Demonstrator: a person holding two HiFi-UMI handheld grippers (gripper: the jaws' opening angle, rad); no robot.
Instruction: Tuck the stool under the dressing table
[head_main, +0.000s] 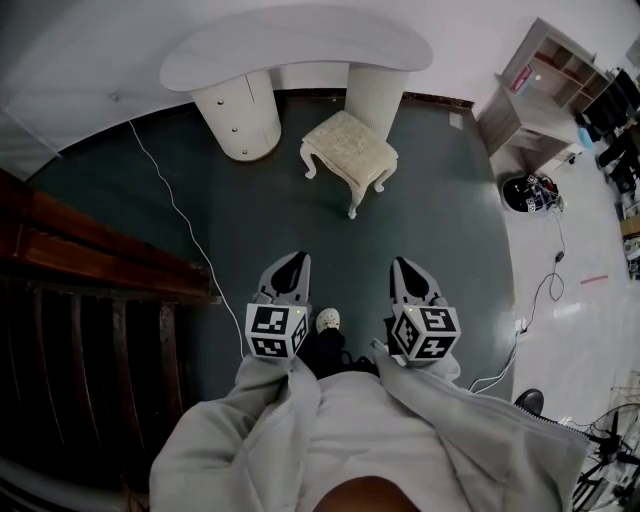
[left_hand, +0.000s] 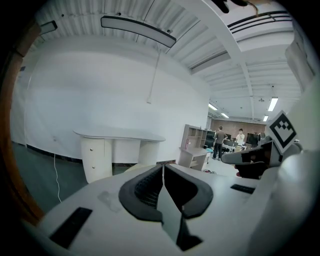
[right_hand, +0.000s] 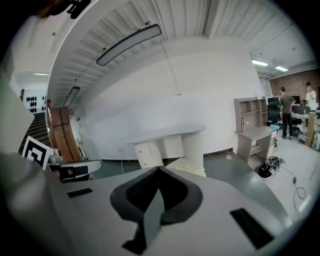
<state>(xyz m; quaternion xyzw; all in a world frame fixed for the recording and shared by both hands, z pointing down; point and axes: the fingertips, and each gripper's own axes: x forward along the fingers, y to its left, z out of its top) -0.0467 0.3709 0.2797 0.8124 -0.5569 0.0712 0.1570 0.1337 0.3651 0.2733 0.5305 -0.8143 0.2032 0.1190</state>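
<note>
The stool stands on the dark floor just in front of the dressing table. It is outside the knee gap and turned askew. Its far corner is close to the right pedestal, and the drawer pedestal is further off to its left.

As I read it, you need to approach first, then square the stool up, then push. Your grippers are both well apart from the stool. The left gripper and the right gripper are held out side by side in front of you, each with its fingers pressed together on nothing.

Close that gap before anything else, and mind the white cable trailing over the floor to your left.

Once there, I'd leave the fingers together and use them as blunt pushers. Set them against the seat frame rather than the cushion, which will likely give. Turn the stool first so that one flat side faces the gap, and nudge it leftward. Otherwise a curved leg may catch the right pedestal. Then press evenly and low, so it slides instead of tipping, until the seat sits under the tabletop between the two pedestals.
</note>
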